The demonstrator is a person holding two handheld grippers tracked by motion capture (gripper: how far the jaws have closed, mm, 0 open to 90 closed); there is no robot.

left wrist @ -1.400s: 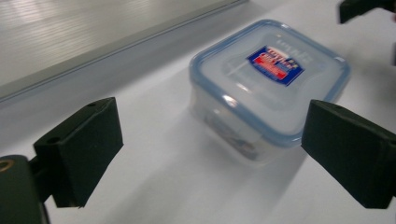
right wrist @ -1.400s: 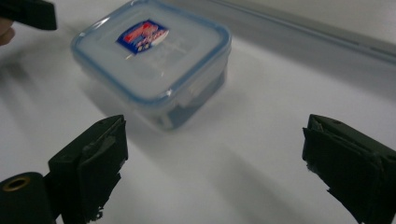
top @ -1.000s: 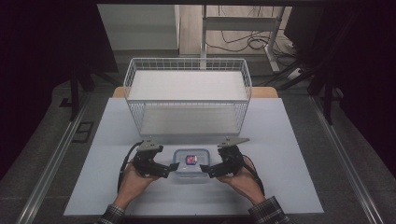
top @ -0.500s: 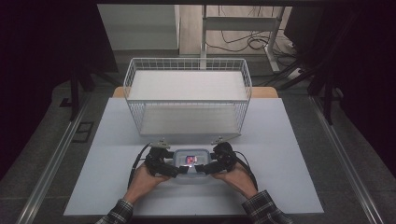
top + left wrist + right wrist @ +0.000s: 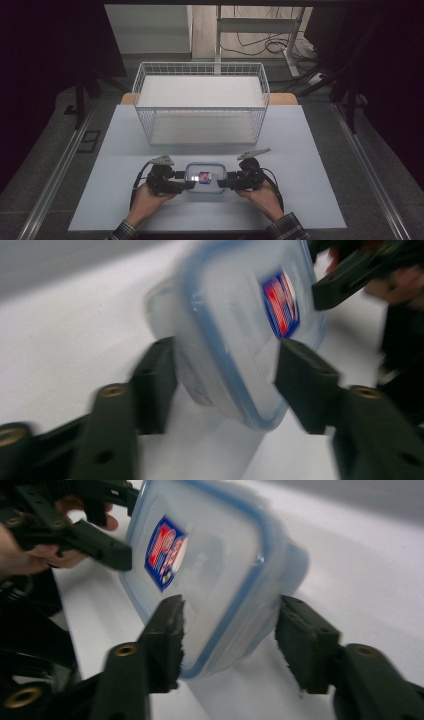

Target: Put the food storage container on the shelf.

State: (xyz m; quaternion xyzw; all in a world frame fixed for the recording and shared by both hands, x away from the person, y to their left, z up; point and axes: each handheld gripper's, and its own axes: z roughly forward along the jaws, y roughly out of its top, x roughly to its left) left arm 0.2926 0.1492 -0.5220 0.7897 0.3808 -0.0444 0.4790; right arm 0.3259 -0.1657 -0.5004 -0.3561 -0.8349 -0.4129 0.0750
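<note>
Two grippers on box: your left gripper (image 5: 186, 185) at its 9 o'clock end, right gripper (image 5: 222, 183) at 3 o'clock. Jaws of each part-open, straddling corner; firm clamp — can't tell. Box (image 5: 205, 177) near table's (image 5: 310, 150) 6 o'clock edge, not yet in basket (image 5: 200, 75) at 12. Clear rounded plastic, blue-rimmed lid, red-blue label. Basket: white wire mesh.

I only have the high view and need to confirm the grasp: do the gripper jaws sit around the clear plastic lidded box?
Observer: Yes. In the left gripper view, the left gripper straddles one end of the clear plastic lidded box; blur hides whether it is clamped.
Operator: And the right one?
Observer: The right gripper straddles the opposite end, with a gap showing between one jaw and the box wall.
</note>
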